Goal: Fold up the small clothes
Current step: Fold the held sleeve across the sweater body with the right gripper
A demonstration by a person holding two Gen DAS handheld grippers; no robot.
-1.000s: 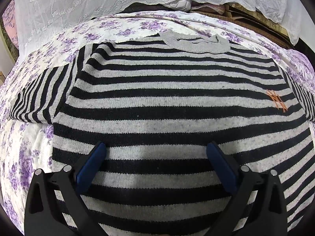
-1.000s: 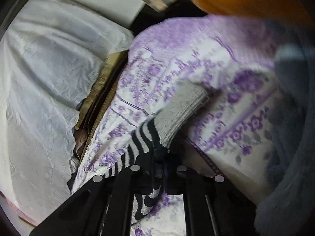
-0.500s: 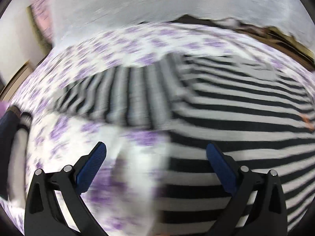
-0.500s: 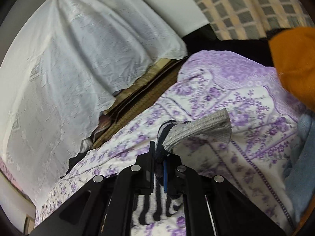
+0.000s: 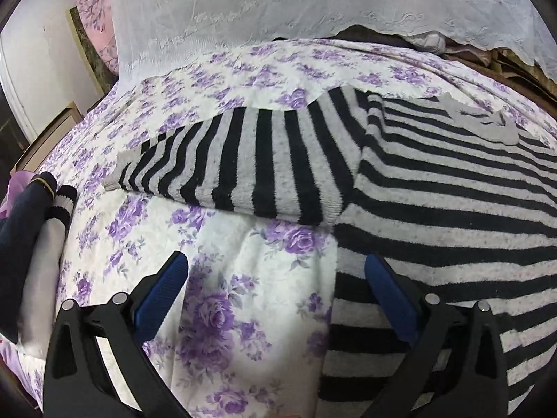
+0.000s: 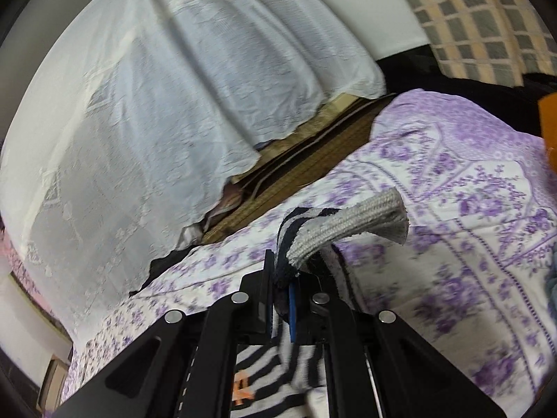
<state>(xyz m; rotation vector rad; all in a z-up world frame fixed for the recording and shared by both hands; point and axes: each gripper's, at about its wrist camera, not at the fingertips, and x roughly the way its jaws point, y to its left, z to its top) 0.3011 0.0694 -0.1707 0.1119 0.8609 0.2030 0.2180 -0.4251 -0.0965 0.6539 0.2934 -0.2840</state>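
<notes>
A black-and-grey striped sweater [image 5: 452,202] lies flat on a purple-flowered bedspread [image 5: 264,76]. One sleeve [image 5: 264,167] stretches out to the left, its grey cuff at the far end. My left gripper [image 5: 275,278] hovers open over the sweater's left edge, one blue pad over the bedspread, the other over the stripes, holding nothing. In the right wrist view my right gripper [image 6: 282,278] is shut on the other sleeve's grey ribbed cuff [image 6: 348,223], lifted above the bed. The striped body with an orange mark [image 6: 240,390] shows below the jaws.
A white lace cloth [image 5: 313,7] hangs behind the bed. Dark and white folded items [image 5: 34,230] lie at the bed's left edge. Brown boards [image 6: 313,153] sit between lace and bed. A checked fabric [image 6: 470,17] and something orange [image 6: 548,122] are at far right.
My left gripper swung left from over the sweater's chest to its left edge. The right gripper rose with the cuff pinched and rolled, lifting the sleeve off the bedspread.
</notes>
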